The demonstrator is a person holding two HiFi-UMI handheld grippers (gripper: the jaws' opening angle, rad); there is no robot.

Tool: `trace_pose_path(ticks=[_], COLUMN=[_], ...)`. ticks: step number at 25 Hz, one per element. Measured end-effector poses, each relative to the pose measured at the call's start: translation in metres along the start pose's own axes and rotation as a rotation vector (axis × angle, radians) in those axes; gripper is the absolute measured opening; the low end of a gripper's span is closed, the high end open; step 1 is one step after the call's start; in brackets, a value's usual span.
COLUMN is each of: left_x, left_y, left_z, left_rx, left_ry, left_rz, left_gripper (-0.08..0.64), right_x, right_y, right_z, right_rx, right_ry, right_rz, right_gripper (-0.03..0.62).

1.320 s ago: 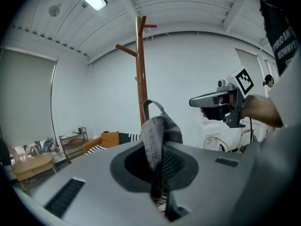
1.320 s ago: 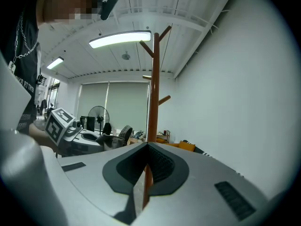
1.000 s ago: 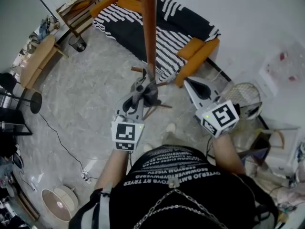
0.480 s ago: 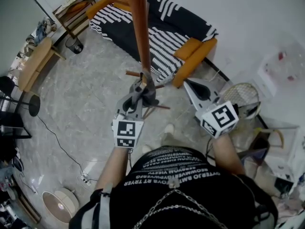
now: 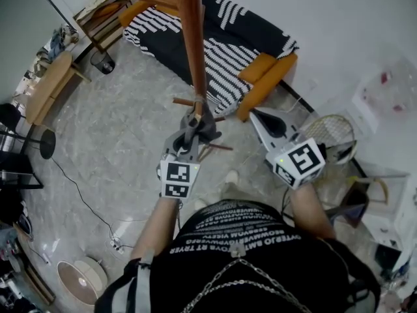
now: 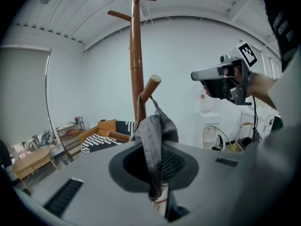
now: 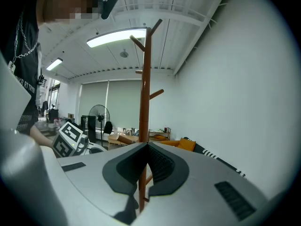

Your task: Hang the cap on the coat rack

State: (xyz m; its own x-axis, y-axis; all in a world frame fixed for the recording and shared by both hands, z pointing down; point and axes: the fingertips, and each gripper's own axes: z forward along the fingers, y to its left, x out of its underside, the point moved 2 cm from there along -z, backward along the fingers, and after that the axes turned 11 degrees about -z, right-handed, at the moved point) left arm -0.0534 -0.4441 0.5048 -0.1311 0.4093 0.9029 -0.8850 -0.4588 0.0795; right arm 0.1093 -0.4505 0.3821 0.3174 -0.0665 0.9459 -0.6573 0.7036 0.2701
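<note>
Left gripper (image 5: pixel 193 124) was raised at the coat rack (image 5: pixel 192 38), its jaws narrow and pinched on the cap (image 5: pixel 203 128). In the left gripper view the cap (image 6: pixel 157 140) was a bunch of grey cloth clamped between the pads, with its loose end hanging below them. A thin strap at the top of the cap ran up to the slanted wooden peg (image 6: pixel 151 86) and seemed to loop round it. The rest of the cap hung just under the peg, close against the pole (image 6: pixel 136 55).

Right gripper (image 5: pixel 260 117) was held level beside the left one, apart from the cap and the rack. In its own view the jaws were closed pad to pad with nothing between them. The rack's pole (image 7: pixel 145 102) stood beyond the tips, seen through the gap below the pads. The left gripper's marker cube (image 7: pixel 70 138) showed at the lower left of that view. A standing fan (image 7: pixel 98 114) was farther back in the room.

From the head view, the rack rose from a pale stone-patterned floor (image 5: pixel 124 129). A black-and-white striped sofa (image 5: pixel 215 38) with orange cushions sat behind the rack, against the wall. A low wooden table (image 5: pixel 49 83) stood to the left.
</note>
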Motion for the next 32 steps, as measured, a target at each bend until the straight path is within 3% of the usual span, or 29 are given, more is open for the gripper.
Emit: trace_pose_path(ticks=[2, 7, 13, 15, 19, 26, 32], left_x=[0.001, -0.001, -0.015, -0.024, -0.043, -0.077, -0.076], left_y=[-0.004, -0.005, 0.001, 0.005, 0.007, 0.007, 0.002], left_z=[-0.001, -0.015, -0.045, -0.060, -0.089, -0.140, -0.156], left_rx=[0.024, 0.051, 0.022, 0.016, -0.022, -0.022, 0.000], left_ry=[0.006, -0.014, -0.066, -0.094, -0.160, -0.249, -0.252], left_rz=[-0.006, -0.011, -0.013, -0.015, -0.002, 0.025, 0.037], left_gripper=[0.025, 0.124, 0.133, 0.129, 0.012, 0.003, 0.003], right_x=[-0.003, -0.008, -0.014, -0.017, -0.021, -0.026, -0.032], right_y=[0.002, 0.012, 0.024, 0.030, 0.041, 0.062, 0.078], right_z=[0.000, 0.000, -0.006, -0.007, -0.014, -0.025, -0.035], right_rx=[-0.004, -0.009, -0.004, -0.003, 0.000, 0.021, 0.032], right_ry=[-0.006, -0.013, -0.026, -0.028, -0.035, -0.024, -0.028], right_rz=[-0.001, -0.002, 0.000, 0.000, -0.011, -0.027, -0.032], right_gripper=[-0.009, -0.009, -0.009, -0.009, -0.009, -0.009, -0.009])
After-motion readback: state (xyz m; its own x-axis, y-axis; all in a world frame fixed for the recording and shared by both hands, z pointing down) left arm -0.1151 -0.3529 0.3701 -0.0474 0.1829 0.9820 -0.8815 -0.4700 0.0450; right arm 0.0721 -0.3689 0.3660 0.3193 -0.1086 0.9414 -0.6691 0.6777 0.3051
